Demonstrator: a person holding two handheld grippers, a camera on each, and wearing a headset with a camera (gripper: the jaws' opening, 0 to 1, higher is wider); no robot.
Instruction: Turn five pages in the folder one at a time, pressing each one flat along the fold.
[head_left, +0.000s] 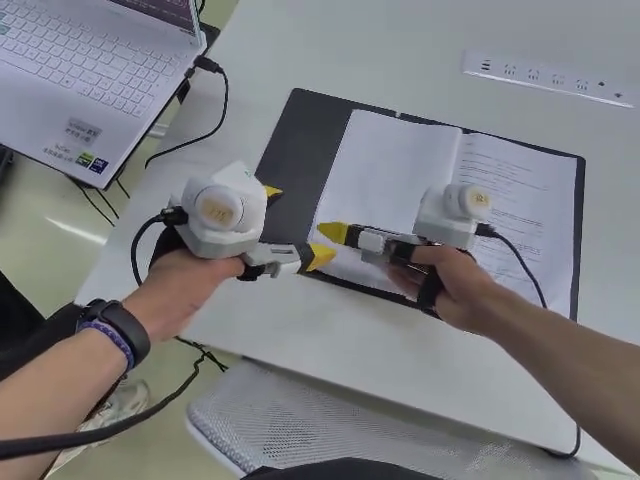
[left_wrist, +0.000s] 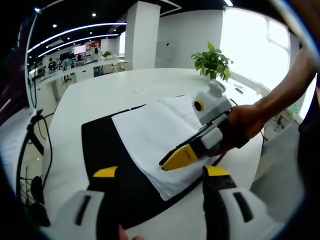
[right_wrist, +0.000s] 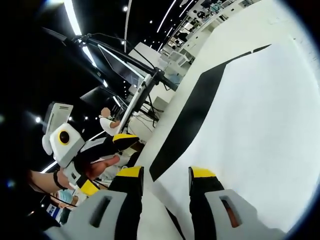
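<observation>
While left gripper (left_wrist: 160, 172) is gaping wide, empty, at near corner of open folder (head_left: 300, 140) on white table (head_left: 300, 330), right gripper (right_wrist: 166, 175) is hovering part-open, empty, over white page (head_left: 390, 190). Advisable: pinching one sheet only, then pressing along fold.

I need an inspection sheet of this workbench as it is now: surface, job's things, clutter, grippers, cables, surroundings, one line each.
Surface: white table.
Job's things: black folder lies open; left page looks blank, right page printed.
Clutter: laptop far left, power strip far right.
Grippers: left gripper open, at the folder's near edge; right gripper open, tips at the left page's near corner.
Cables: black cable from the laptop runs off the table edge; a second cable trails from the right gripper.
Surroundings: mesh chair under the table; plant, open office beyond.
</observation>
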